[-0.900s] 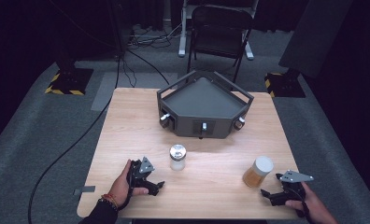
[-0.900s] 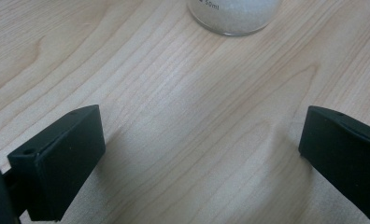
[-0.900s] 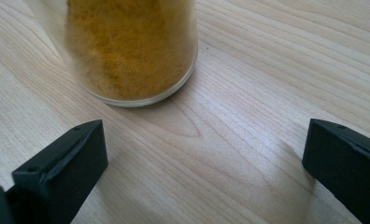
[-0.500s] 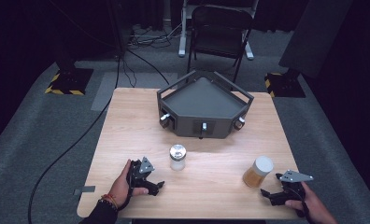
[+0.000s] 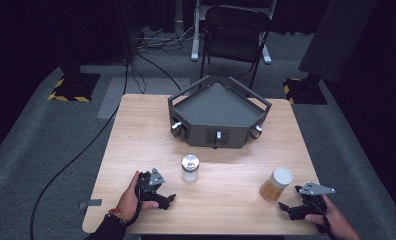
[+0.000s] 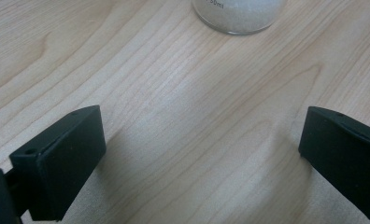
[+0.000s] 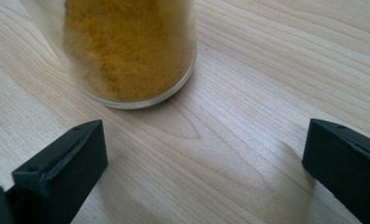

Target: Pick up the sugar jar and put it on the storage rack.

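A small clear jar with a metal lid and white grains inside stands at the table's middle front; its base shows at the top of the left gripper view. My left gripper rests on the table just left of it, open and empty. A jar of yellow-orange powder with a white lid stands at the front right, close ahead in the right gripper view. My right gripper lies on the table right of it, open with nothing between its jaws.
A dark grey angular tray-like fixture with knobs on its front stands at the back middle of the wooden table. A folding chair stands behind the table. A cable runs over the floor at left.
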A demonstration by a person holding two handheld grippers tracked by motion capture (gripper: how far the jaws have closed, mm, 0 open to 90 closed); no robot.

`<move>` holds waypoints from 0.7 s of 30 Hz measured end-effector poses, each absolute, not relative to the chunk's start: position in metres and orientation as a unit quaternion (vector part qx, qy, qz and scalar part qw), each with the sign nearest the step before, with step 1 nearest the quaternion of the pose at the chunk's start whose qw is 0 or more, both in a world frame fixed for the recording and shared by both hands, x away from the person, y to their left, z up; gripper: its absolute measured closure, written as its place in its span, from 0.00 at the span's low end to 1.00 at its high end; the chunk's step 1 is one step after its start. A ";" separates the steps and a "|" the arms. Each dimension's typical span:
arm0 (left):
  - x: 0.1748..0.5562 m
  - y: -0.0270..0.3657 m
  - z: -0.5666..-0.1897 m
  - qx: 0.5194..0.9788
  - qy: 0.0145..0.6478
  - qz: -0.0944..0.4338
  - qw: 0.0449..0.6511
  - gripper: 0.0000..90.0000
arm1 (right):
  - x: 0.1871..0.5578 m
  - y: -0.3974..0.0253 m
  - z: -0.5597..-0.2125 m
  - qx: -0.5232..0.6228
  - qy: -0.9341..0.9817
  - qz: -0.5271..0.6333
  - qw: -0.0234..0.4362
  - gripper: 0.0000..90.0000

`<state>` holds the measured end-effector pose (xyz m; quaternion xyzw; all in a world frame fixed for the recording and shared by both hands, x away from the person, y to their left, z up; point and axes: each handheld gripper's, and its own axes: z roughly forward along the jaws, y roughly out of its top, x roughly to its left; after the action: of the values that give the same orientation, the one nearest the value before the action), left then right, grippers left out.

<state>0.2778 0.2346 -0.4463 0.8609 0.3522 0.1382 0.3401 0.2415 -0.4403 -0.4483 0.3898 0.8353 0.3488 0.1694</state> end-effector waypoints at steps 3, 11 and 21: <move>0.276 0.233 -0.446 0.857 0.355 0.141 0.345 0.02 | 0.242 -0.440 -0.448 0.390 0.835 0.349 0.169 0.00; 0.270 0.229 -0.443 0.845 0.360 0.152 0.365 0.01 | 0.242 -0.440 -0.448 0.390 0.835 0.349 0.169 0.00; 0.267 0.220 -0.438 0.834 0.359 0.166 0.384 0.01 | 0.242 -0.440 -0.448 0.390 0.835 0.349 0.169 0.00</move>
<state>0.2669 0.2196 -0.4379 0.8343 0.3592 0.1665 0.3838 0.2416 -0.4404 -0.4483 0.3897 0.8353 0.3488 0.1694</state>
